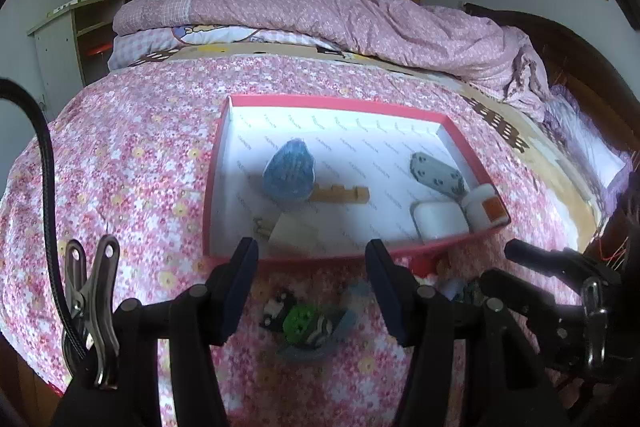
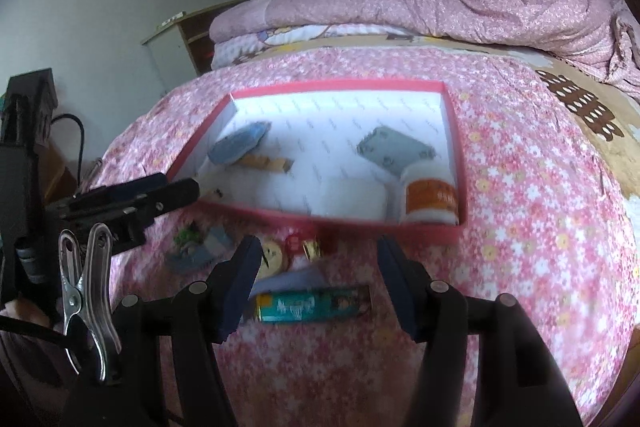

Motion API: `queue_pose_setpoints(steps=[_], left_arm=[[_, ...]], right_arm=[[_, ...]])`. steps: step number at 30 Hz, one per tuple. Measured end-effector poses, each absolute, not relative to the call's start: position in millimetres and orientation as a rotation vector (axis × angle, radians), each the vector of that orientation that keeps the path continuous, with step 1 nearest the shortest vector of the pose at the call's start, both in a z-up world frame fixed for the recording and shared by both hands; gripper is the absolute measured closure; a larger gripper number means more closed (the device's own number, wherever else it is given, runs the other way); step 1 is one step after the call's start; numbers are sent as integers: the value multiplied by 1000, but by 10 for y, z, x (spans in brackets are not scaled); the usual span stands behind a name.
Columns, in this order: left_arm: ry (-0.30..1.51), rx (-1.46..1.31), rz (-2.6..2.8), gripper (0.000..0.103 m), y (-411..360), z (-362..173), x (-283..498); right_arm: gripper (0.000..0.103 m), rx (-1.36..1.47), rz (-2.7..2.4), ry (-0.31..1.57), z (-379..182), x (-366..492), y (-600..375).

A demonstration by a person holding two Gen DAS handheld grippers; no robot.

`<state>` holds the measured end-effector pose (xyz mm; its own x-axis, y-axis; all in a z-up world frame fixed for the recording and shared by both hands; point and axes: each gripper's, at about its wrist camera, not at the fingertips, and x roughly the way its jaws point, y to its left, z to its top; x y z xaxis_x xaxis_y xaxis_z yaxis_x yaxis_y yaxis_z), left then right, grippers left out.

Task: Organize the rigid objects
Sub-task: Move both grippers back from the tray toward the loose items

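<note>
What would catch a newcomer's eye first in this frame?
The shallow red-rimmed cardboard box with a white inside lies on the pink floral bedspread, holding a blue oval object and a white bottle with an orange label. Nearer, outside the box, a teal rectangular packet lies between the right claw's open jaws.

A box (image 1: 224,163) lies on the bed (image 1: 132,163), with a folded quilt (image 1: 360,15) behind it. In the box, a brush (image 1: 289,171) sits at the left with a wooden block (image 1: 340,195) beside it, and a plate (image 1: 436,173), a case (image 1: 440,219) and a bottle (image 1: 482,205) sit at the right. In front of the box lie a tube (image 2: 312,307) and small toys (image 1: 308,323).
</note>
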<state>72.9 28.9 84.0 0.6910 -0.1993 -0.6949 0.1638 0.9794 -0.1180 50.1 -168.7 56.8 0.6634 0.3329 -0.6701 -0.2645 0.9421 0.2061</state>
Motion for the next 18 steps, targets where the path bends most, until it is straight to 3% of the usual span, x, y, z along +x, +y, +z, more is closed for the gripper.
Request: queue_pose_setpoints(steps=[18], left_arm=[[845,-59,-199,44,438,637,362]], right_arm=[[41,-23,309,890,225,362,-1550]])
